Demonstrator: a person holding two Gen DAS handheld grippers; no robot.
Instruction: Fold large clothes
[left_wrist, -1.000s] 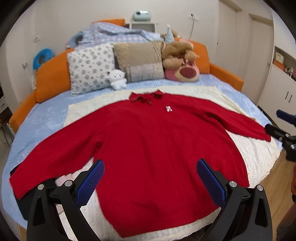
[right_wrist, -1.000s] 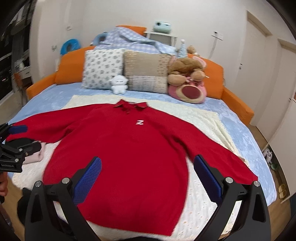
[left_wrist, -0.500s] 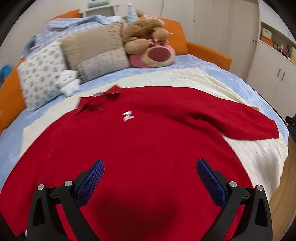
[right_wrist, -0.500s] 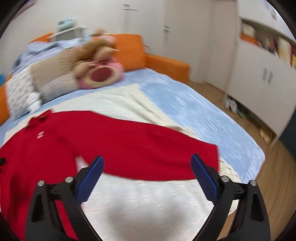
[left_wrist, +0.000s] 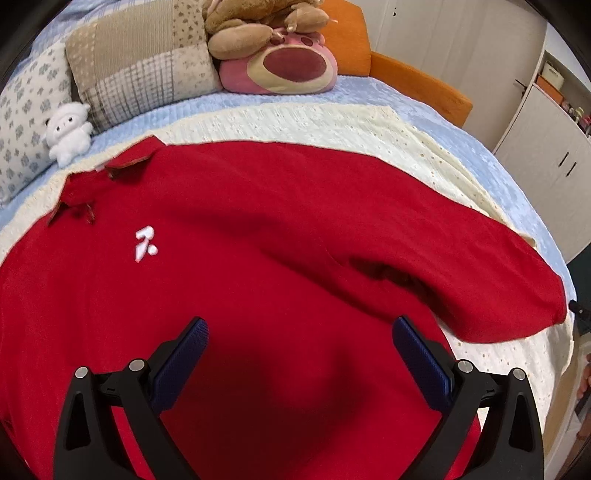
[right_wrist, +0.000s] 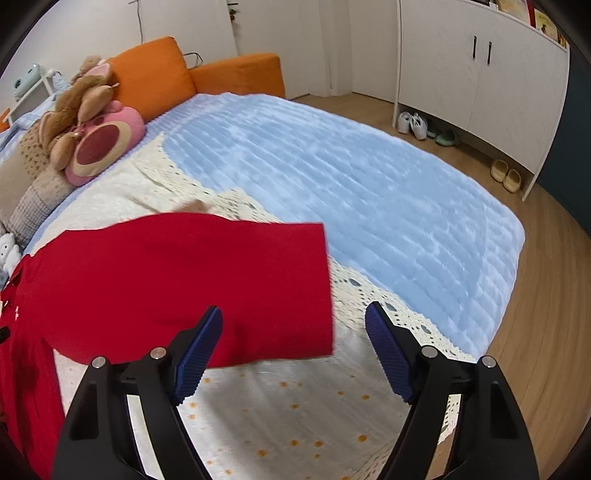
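Red sweater (left_wrist: 280, 236) spread flat, front up, on cream lace blanket (left_wrist: 480, 354) over blue bed cover (right_wrist: 332, 173); not yet folded.

Near: left gripper (left_wrist: 299, 354) low over the sweater body, jaws spread wide, nothing between the pads; a second ago it took in the whole garment from the foot of the bed, now red fills the view. Right gripper (right_wrist: 293, 350) has swung to the sleeve end (right_wrist: 288, 288), cuff now at 11 o'clock off the fingertips; jaws closing but apart, left pad over the cuff's lower edge, no pinch on cloth.

Reading: both hands have closed in; sleeve grab looks next, first fold inward.

Far: pink bear cushion (left_wrist: 280, 66) at 12 o'clock, white plush (left_wrist: 68, 131) at 10.

Unclear: other sleeve and hem cut off; cuff edge blurred; whether pad touches fabric cannot be told.
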